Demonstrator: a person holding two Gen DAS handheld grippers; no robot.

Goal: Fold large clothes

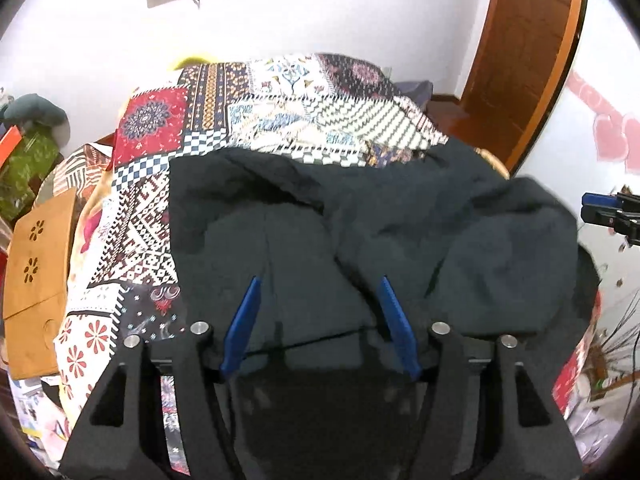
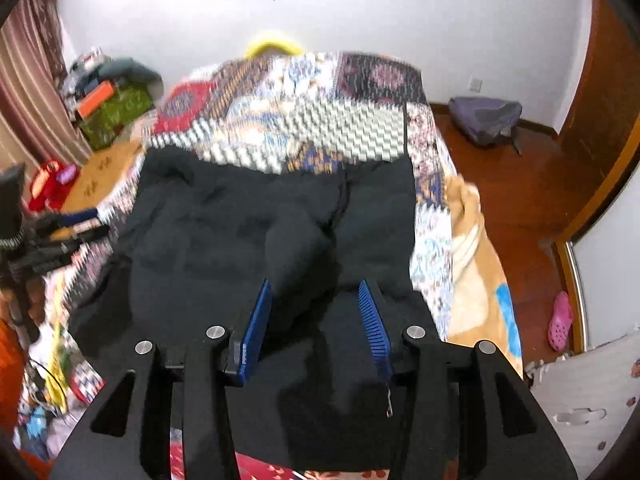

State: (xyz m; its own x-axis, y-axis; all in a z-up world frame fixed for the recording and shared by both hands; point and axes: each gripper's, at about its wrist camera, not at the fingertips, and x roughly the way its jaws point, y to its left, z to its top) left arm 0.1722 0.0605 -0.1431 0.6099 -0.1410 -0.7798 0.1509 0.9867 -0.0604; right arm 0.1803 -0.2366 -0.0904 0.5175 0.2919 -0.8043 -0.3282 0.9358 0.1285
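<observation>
Clearly both tools hang over one dark garment, which lies spread and rumpled on the quilt of a bed.

Starting at the left: the left gripper has its jaws spread wide, with nothing between them. The garment lies straight ahead of and beneath it, and bulges off to its right, where the fabric heaps into a soft mound. Its near hem runs crosswise just under the blue fingers.

Further right, the right gripper is likewise spread apart and empty. The garment again sits directly ahead and below, with more of it off to this tool's left. A raised fold runs away from the tool, between its jaws.

Judged from both views, the cloth's long axis runs away from the tools, and each is about equally near the close hem, so either could pinch it.
</observation>
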